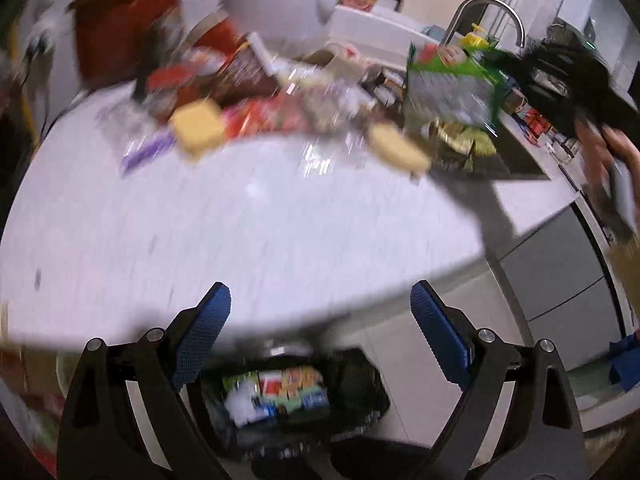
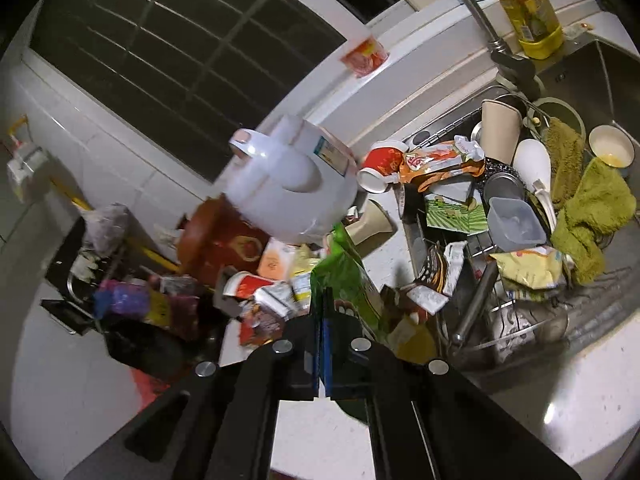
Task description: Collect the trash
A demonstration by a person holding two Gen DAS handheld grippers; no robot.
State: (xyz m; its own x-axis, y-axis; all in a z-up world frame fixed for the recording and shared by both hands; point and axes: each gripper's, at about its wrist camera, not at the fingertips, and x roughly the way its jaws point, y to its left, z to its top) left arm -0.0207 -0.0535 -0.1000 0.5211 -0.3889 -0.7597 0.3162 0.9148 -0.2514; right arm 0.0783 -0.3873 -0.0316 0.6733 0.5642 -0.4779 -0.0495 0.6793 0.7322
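My left gripper (image 1: 320, 312) is open and empty, held above the near edge of the white counter (image 1: 256, 224). Below it stands a black trash bag (image 1: 296, 400) holding wrappers. A blurred pile of wrappers and boxes (image 1: 248, 100) lies at the counter's far side. My right gripper (image 2: 323, 320) is shut on a green snack bag (image 2: 344, 276), lifted above the counter; the same bag (image 1: 452, 88) shows in the left wrist view, hanging near the sink. More wrappers (image 2: 264, 300) lie under it.
A white rice cooker (image 2: 288, 192) and a red-brown pot (image 2: 224, 244) stand behind the pile. The sink (image 2: 600, 288) on the right holds cups, a green cloth (image 2: 588, 216), containers and wrappers. A yellow bottle (image 2: 528, 12) stands by the faucet (image 1: 492, 12).
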